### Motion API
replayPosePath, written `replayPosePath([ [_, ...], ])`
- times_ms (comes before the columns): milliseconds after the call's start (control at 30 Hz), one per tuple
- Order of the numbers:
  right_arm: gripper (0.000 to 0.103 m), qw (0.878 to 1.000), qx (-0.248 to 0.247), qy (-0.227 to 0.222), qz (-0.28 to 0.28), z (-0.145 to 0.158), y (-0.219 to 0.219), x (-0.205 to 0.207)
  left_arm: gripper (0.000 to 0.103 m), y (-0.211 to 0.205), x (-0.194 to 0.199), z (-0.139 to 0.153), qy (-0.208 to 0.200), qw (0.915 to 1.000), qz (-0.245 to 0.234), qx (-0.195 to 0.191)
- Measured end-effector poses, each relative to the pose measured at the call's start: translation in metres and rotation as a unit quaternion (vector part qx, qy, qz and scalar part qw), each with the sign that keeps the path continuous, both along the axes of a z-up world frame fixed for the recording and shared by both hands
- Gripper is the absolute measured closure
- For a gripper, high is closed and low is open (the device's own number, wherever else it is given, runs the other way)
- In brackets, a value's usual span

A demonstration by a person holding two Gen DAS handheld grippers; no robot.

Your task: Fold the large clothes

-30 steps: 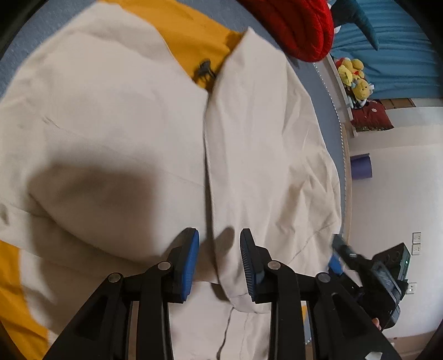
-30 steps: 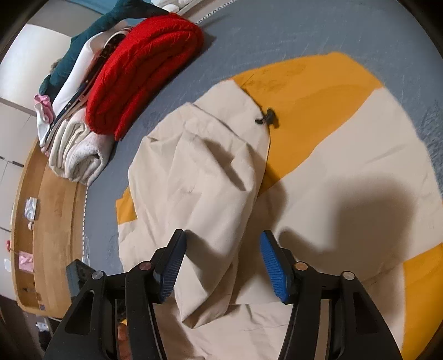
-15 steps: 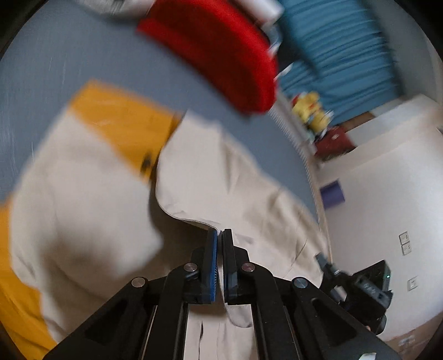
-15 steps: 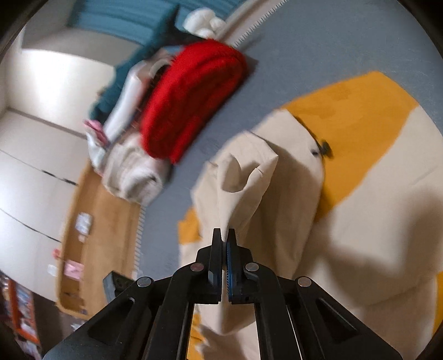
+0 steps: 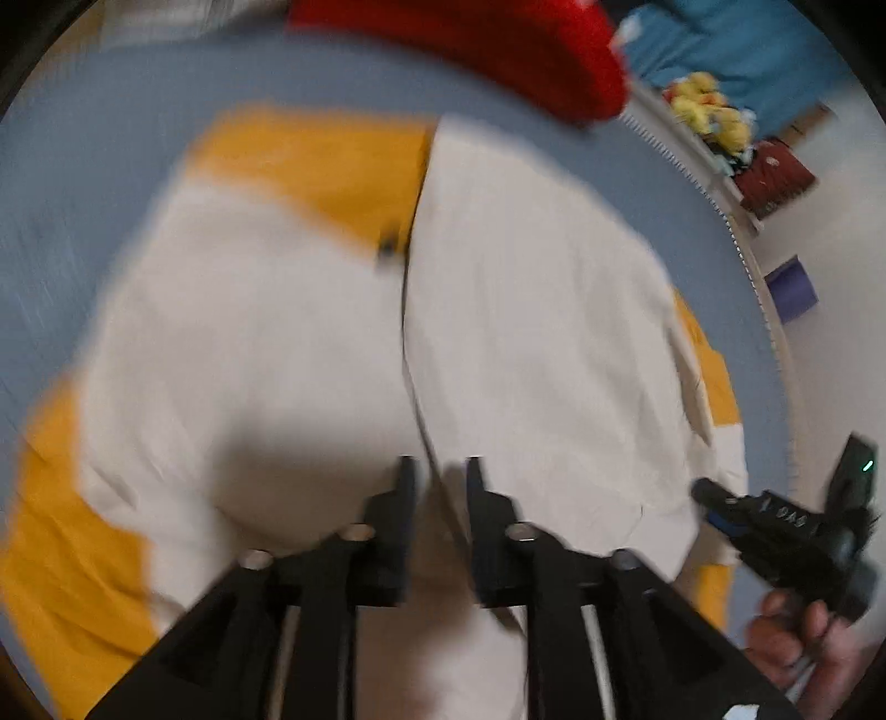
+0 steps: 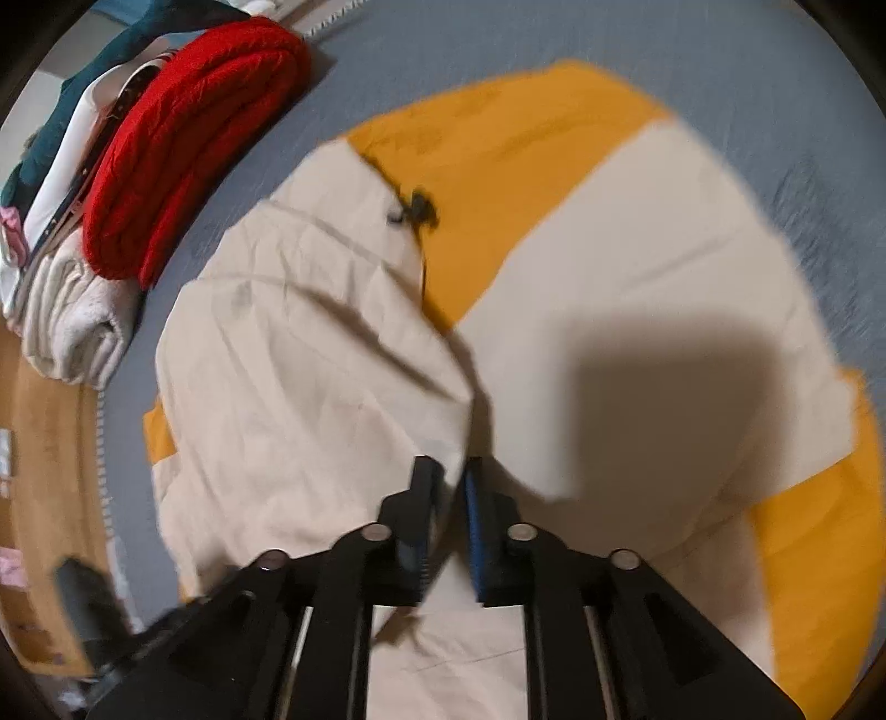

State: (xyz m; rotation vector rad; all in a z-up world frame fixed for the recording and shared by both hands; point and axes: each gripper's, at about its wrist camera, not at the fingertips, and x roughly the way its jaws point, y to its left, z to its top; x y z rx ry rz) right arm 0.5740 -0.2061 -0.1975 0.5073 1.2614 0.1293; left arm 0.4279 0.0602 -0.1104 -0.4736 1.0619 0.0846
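A large cream and yellow garment (image 5: 266, 332) lies spread on a grey-blue surface (image 5: 83, 138), with its cream side panel (image 5: 526, 310) folded in over the middle. A small black toggle (image 5: 389, 249) sits at the fold edge. My left gripper (image 5: 438, 476) hovers over the fold edge with a small gap between its jaws and nothing in them. In the right wrist view the garment (image 6: 637, 266) and its wrinkled folded panel (image 6: 310, 354) fill the frame. My right gripper (image 6: 449, 476) is slightly parted above the panel's edge. The right gripper (image 5: 775, 520) also shows in the left wrist view.
A folded red knit (image 6: 188, 133) lies on a pile of clothes (image 6: 72, 321) at the far left edge of the surface. A wooden floor (image 6: 39, 443) lies beyond. Yellow plush toys (image 5: 709, 116) and a blue bedcover (image 5: 747, 44) are at the back right.
Both grippers were shut on the cream panel half a second ago, holding it lifted. Now the panel lies flat and both jaws have parted. Both views are blurred by motion.
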Motion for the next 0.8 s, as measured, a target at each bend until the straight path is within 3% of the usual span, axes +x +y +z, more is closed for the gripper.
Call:
replayPosePath([
  [67, 0.072, 0.999, -0.029, -0.023, -0.014, 0.012, -0.004, -0.003, 0.083, -0.018, 0.0, 0.01, -0.032, 0.9985, -0.044, -0.004],
  [133, 0.07, 0.997, -0.045, -0.054, -0.031, 0.026, -0.012, -0.006, 0.082, -0.042, 0.002, 0.008, -0.037, 0.9941, -0.098, -0.027],
  [200, 0.07, 0.994, -0.044, -0.096, -0.038, 0.042, -0.014, -0.008, 0.08, -0.07, 0.005, -0.007, -0.008, 0.9863, -0.157, -0.051],
  [267, 0.07, 0.991, -0.023, -0.127, -0.027, 0.051, -0.013, -0.009, 0.08, -0.086, 0.009, -0.03, 0.054, 0.9799, -0.187, -0.042],
  [300, 0.07, 0.991, -0.004, -0.136, -0.011, 0.053, -0.009, -0.008, 0.08, -0.089, 0.008, -0.044, 0.086, 0.9774, -0.191, -0.027],
  [367, 0.07, 0.991, 0.04, -0.122, 0.027, 0.048, 0.005, -0.004, 0.08, -0.084, 0.009, -0.051, 0.093, 0.9764, -0.19, -0.041],
  [433, 0.07, 0.994, 0.073, -0.062, 0.056, 0.026, 0.015, 0.002, 0.08, -0.071, 0.015, -0.042, 0.085, 0.9774, -0.182, -0.065],
  [533, 0.07, 0.999, 0.01, -0.001, 0.044, -0.002, 0.013, 0.003, 0.08, -0.037, 0.016, -0.03, 0.054, 0.9869, -0.141, -0.055],
  [600, 0.07, 0.999, 0.0, 0.02, 0.026, -0.01, 0.006, 0.003, 0.08, -0.023, 0.018, -0.038, 0.067, 0.9897, -0.118, -0.047],
  [700, 0.07, 1.0, -0.02, 0.011, 0.016, -0.004, 0.0, 0.003, 0.083, -0.011, 0.019, -0.052, 0.095, 0.9888, -0.103, -0.053],
  [800, 0.07, 0.999, -0.031, -0.03, 0.019, 0.016, 0.0, -0.003, 0.083, -0.013, 0.02, -0.033, 0.066, 0.9919, -0.105, -0.027],
])
